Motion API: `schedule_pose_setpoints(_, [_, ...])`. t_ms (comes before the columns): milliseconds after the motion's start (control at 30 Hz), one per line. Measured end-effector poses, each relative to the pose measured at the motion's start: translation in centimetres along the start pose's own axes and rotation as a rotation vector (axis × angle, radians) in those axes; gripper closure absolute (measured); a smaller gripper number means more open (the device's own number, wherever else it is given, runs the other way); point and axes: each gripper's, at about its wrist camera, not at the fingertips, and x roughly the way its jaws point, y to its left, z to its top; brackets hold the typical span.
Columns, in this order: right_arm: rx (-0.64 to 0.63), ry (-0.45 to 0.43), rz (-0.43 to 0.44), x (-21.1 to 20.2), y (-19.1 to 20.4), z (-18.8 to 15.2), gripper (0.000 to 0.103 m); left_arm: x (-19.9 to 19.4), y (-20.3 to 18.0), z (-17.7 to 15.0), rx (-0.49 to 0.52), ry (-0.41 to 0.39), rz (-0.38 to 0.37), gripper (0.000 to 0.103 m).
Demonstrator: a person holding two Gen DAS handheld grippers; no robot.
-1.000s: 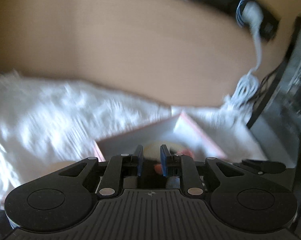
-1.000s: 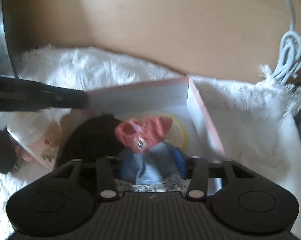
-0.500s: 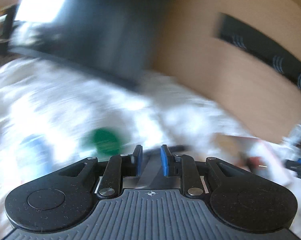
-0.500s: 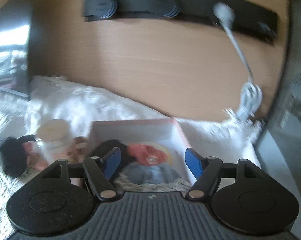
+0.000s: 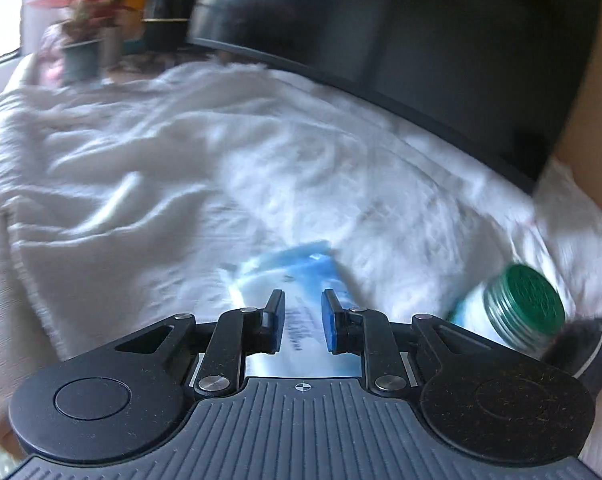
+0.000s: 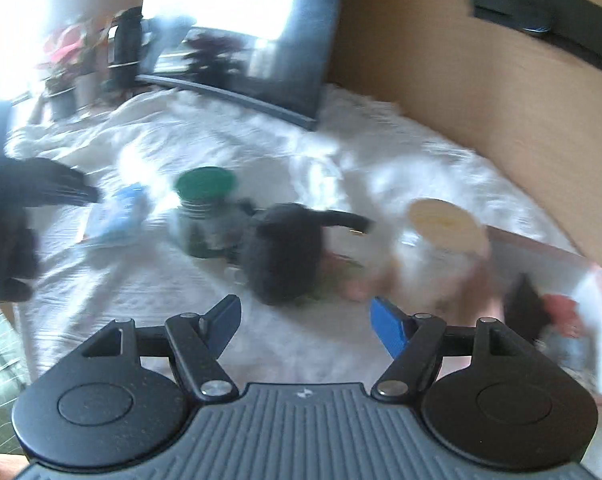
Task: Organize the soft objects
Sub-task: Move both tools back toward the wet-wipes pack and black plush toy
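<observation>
A blue and white soft pack (image 5: 297, 276) lies on the white blanket right under my left gripper (image 5: 302, 312), whose jaws stand narrowly apart and hold nothing. The pack also shows in the right wrist view (image 6: 117, 212). My right gripper (image 6: 305, 320) is wide open and empty, just in front of a dark-haired doll (image 6: 285, 248) lying on the blanket. The pink-rimmed white box (image 6: 597, 280) at the right holds a doll in red and blue (image 6: 561, 312).
A green-lidded jar (image 6: 205, 212) and a cream-lidded jar (image 6: 445, 240) stand beside the doll; the green-lidded jar also shows in the left wrist view (image 5: 517, 304). A black screen (image 6: 261, 40) leans at the back. Potted plants (image 5: 89, 24) stand far left. A wooden wall (image 6: 481, 100) is on the right.
Both grippers swung left, away from the box. The right gripper let go of the red and blue doll in the box and opened wide. The left now hovers over the blue pack.
</observation>
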Motion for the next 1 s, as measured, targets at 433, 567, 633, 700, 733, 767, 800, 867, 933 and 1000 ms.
schedule_pose_setpoints(433, [0.029, -0.093, 0.085, 4.5, 4.9, 2.9, 0.031, 0.5, -3.6, -3.8, 0.449, -0.048, 0.148, 0.075])
schedule_pose_setpoints(567, [-0.015, -0.026, 0.09, 4.9, 5.7, 0.5, 0.031, 0.7, -1.5, -2.5, 0.268, 0.0, 0.132, 0.078])
schedule_pose_setpoints(633, [-0.029, -0.01, 0.058, 5.0, 5.4, -0.3, 0.031, 0.9, -0.7, -1.7, 0.152, 0.039, 0.077, 0.078])
schedule_pose_setpoints(700, [-0.019, 0.009, 0.042, 5.1, 4.7, -0.7, 0.031, 1.2, -0.8, -1.1, 0.096, 0.069, 0.037, 0.077])
schedule_pose_setpoints(733, [-0.011, 0.016, 0.036, 5.2, 4.3, -0.9, 0.031, 1.4, -1.1, -0.9, 0.088, 0.076, 0.027, 0.077])
schedule_pose_setpoints(767, [-0.006, 0.023, 0.026, 5.2, 3.9, -1.1, 0.031, 1.4, -1.4, -0.8, 0.084, 0.08, 0.023, 0.076])
schedule_pose_setpoints(800, [-0.005, 0.029, 0.016, 5.2, 3.6, -1.3, 0.031, 1.5, -1.7, -0.8, 0.083, 0.083, 0.022, 0.076])
schedule_pose_setpoints(867, [-0.005, 0.033, -0.004, 5.3, 2.9, -1.7, 0.031, 1.5, -2.4, -0.8, 0.08, 0.08, 0.013, 0.076])
schedule_pose_setpoints(933, [-0.011, 0.031, -0.022, 5.6, 2.4, -2.0, 0.031, 1.2, -3.5, -1.0, 0.102, 0.062, 0.003, 0.076])
schedule_pose_setpoints(1000, [-0.027, 0.032, -0.039, 6.0, 2.1, -2.5, 0.031, 1.3, -4.7, -1.1, 0.157, 0.053, -0.014, 0.076])
